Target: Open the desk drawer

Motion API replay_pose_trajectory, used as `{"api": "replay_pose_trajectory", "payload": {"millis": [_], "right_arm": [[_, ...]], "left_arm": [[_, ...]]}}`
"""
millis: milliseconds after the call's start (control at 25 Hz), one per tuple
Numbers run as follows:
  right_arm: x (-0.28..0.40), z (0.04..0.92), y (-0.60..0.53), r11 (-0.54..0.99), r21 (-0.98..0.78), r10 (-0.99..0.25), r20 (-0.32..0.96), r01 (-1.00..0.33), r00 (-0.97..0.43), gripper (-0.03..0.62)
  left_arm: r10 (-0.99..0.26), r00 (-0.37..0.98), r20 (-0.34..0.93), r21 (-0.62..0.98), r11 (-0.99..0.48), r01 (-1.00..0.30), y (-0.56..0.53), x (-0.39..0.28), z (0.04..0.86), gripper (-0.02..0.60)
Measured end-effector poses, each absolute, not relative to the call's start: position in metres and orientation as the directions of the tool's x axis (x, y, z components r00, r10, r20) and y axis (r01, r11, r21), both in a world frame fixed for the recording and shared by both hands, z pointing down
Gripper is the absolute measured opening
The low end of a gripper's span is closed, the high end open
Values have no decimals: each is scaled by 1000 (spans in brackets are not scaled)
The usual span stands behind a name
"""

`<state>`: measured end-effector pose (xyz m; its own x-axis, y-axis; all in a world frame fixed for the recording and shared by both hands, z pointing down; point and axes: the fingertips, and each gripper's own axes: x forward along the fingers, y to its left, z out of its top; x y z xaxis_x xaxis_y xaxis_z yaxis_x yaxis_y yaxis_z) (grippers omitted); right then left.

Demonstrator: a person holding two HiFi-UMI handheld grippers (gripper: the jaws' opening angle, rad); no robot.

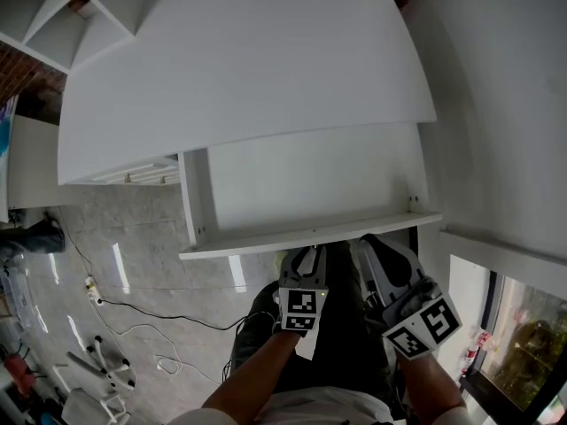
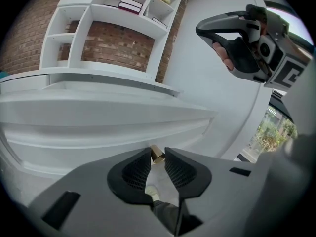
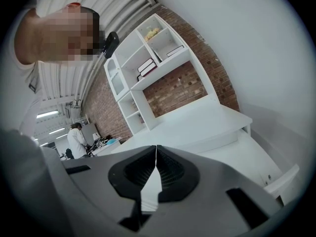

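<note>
The left tool [image 2: 158, 158] is clenching the small brass knob [image 2: 156, 152] of the drawer [image 1: 310, 238], which is standing well out from under the white surface [image 1: 239, 69]. I am judging a straight, level pull best. The right tool [image 3: 156, 149] is hanging clenched and empty just beside; the person's body is limiting room behind.

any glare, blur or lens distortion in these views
Head view: streaks of glare on the glossy grey floor; the white desk top is evenly lit. Left gripper view: fisheye bows the desk edges, the window is very bright, the small brass knob is sharp. Right gripper view: dark rounded corners, the white shelf unit leans.
</note>
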<state>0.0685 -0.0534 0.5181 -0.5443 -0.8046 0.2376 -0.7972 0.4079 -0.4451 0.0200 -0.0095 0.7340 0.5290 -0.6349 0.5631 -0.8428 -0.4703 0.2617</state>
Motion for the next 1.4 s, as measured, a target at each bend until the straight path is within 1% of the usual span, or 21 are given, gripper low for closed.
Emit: {"api": "replay_pose_trajectory", "payload": {"millis": [520, 760, 880, 960, 1080, 1200, 1400], "right_arm": [[67, 510, -54, 400, -453, -804, 244, -797, -543, 18], [65, 503, -58, 402, -479, -798, 235, -780, -555, 18], [62, 498, -59, 407, -485, -791, 237, -774, -565, 20], [61, 493, -59, 410, -483, -787, 242, -774, -567, 20], [60, 483, -61, 413, -476, -785, 246, -776, -569, 20], [58, 466, -65, 428, -461, -779, 249, -777, -576, 18], [57, 435, -70, 462, -416, -769, 253, -783, -588, 19]], "left_arm": [[-587, 557, 587, 261, -514, -817, 7, 21, 736, 87], [-535, 576, 617, 273, -541, -795, 14, 20, 735, 87], [-495, 597, 632, 296, -557, -776, 27, 19, 723, 86], [-478, 611, 631, 304, -572, -762, 34, 17, 708, 80], [-483, 628, 610, 310, -584, -750, 29, 13, 674, 36], [-505, 657, 560, 322, -598, -734, 13, 9, 628, 14], [-568, 682, 462, 305, -620, -723, -22, 3, 546, 12]]}}
